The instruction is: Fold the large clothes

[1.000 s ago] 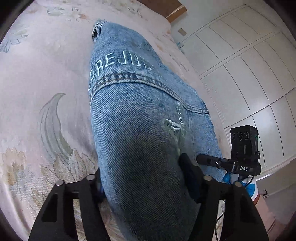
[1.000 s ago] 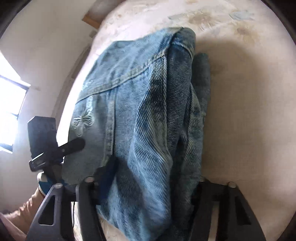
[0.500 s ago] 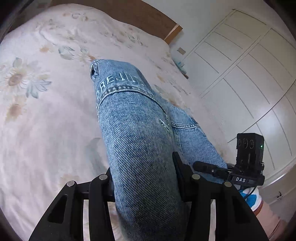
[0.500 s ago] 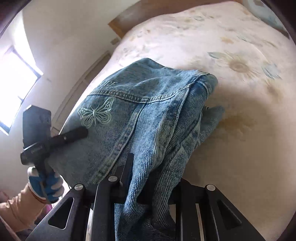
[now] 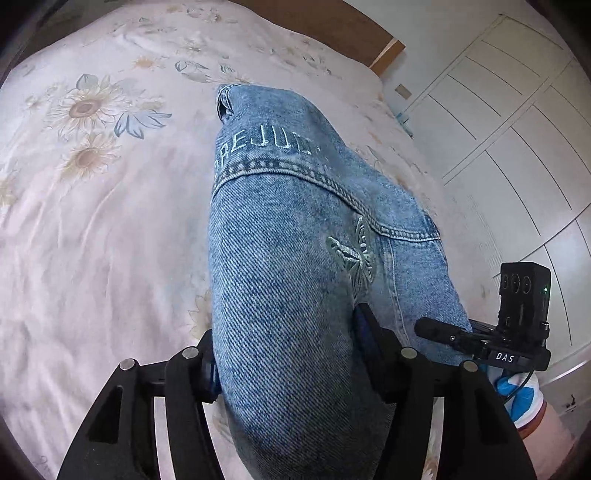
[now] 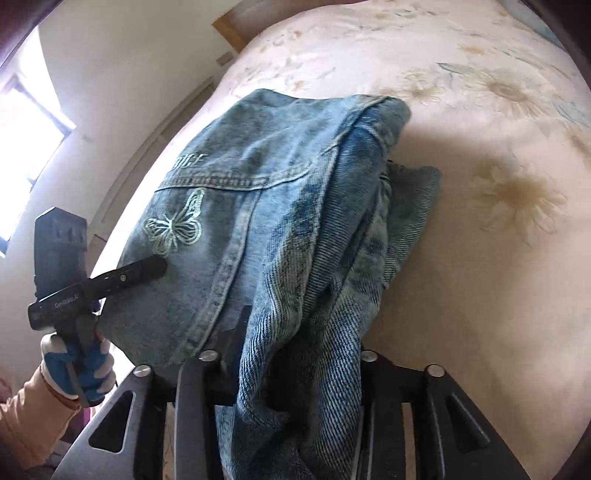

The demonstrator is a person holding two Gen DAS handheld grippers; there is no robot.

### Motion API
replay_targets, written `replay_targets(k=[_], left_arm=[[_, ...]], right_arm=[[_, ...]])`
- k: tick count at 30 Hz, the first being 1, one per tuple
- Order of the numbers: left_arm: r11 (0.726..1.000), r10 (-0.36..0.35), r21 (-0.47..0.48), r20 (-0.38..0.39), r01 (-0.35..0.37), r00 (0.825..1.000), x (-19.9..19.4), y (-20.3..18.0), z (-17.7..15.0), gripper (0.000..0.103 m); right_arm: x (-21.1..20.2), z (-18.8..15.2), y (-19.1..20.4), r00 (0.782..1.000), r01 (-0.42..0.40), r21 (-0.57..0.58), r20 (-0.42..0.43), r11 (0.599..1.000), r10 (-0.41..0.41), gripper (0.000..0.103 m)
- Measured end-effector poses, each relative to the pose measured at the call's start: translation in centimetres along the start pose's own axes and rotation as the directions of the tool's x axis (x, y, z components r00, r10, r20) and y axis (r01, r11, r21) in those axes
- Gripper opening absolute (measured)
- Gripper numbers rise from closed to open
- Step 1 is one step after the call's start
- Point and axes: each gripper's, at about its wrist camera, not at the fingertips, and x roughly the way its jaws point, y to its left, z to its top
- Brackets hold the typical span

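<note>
A blue denim jacket (image 5: 280, 236) with embroidered lettering and a butterfly lies partly on the bed, its near end lifted. My left gripper (image 5: 288, 354) is shut on one near corner of it. My right gripper (image 6: 291, 354) is shut on the other corner, where the denim jacket (image 6: 258, 206) bunches in thick folds. The far end with the collar rests on the sheet. Each gripper shows in the other's view: the right gripper (image 5: 443, 334) at the lower right, the left gripper (image 6: 147, 269) at the left. Fingertips are hidden by cloth.
The bed has a pale floral sheet (image 5: 92, 206) and a wooden headboard (image 5: 332, 26) at the far end. White wardrobe doors (image 5: 517, 129) stand beyond the bed's right side. A bright window (image 6: 26, 110) is in the wall.
Both grippers went up and back with the jacket's near end and have now come a little lower and closer to it. Both kept their hold.
</note>
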Motion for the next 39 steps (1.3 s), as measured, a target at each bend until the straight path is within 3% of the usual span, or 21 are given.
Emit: replay_targets(k=[7,14,19,26,32,39], left_arm=[[0.999,0.019,-0.026,0.021,-0.018,1.000,-1.7,0.0,-0.4,0.056],[0.998,0.068,-0.008,0.037,-0.068,0.997,-3.7,-1.1,-1.0,0.055],[0.997,0.080,-0.009,0.078,-0.080,0.994,-5.6,-2.2,-1.0,0.055],[0.987,0.148,0.039,0.131,-0.154,0.980,-9.2,-4.9,-3.2,0.055],[0.970,0.223,0.056,0.169,-0.235,0.960,-11.7,-6.8,-6.0,0.055],[0.961,0.263,0.033,0.195,-0.274,0.945,-14.2,-8.0,-9.2,0.055]], right_arm=[[-3.1,-2.0,-1.7,1.000,0.014,0.050,0.026,0.999,-0.015,0.051],[-6.6,-4.3,-2.7,0.998,0.040,0.103,0.045,0.994,-0.044,0.051],[-7.9,-5.5,-1.7,0.992,0.107,0.131,0.054,0.986,-0.114,0.051],[-10.0,-7.3,3.0,0.949,0.299,0.070,0.087,0.952,-0.305,0.051],[-11.7,-9.5,7.5,0.923,0.357,0.043,0.136,0.933,-0.360,0.051],[-14.5,-12.5,12.2,0.896,0.395,0.036,0.208,0.918,-0.393,0.056]])
